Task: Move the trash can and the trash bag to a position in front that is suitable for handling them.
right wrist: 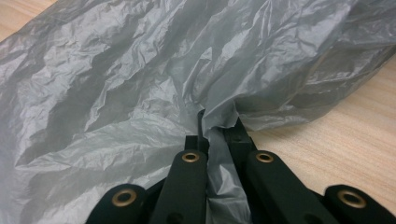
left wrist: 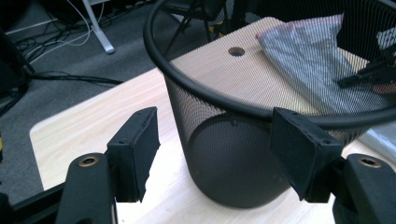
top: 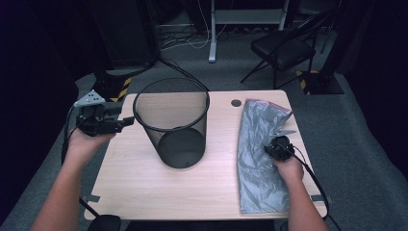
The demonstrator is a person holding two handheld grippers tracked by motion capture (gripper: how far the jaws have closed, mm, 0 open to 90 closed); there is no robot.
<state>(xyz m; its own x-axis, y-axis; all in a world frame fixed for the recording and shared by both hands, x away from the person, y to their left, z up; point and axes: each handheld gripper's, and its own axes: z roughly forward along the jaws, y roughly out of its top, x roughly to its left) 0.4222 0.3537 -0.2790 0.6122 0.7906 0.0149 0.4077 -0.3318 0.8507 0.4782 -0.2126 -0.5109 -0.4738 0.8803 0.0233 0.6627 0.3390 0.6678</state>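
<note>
Right tongs (right wrist: 215, 133) clenched on fold of grey bag (right wrist: 140, 84), pinning it flat on tabletop (top: 144, 178). Left tongs (left wrist: 212, 154) released, empty, mesh basket (left wrist: 243, 154) just ahead, likely awaiting bag lining.

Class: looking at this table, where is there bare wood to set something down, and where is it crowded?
Free: the near-left stretch of the table in front of the mesh bin, and the strip between the bin and the grey plastic bag. Crowded: the right side, covered by the bag, which the right tongs pinch. The left tongs hover open beside the bin's rim.
</note>
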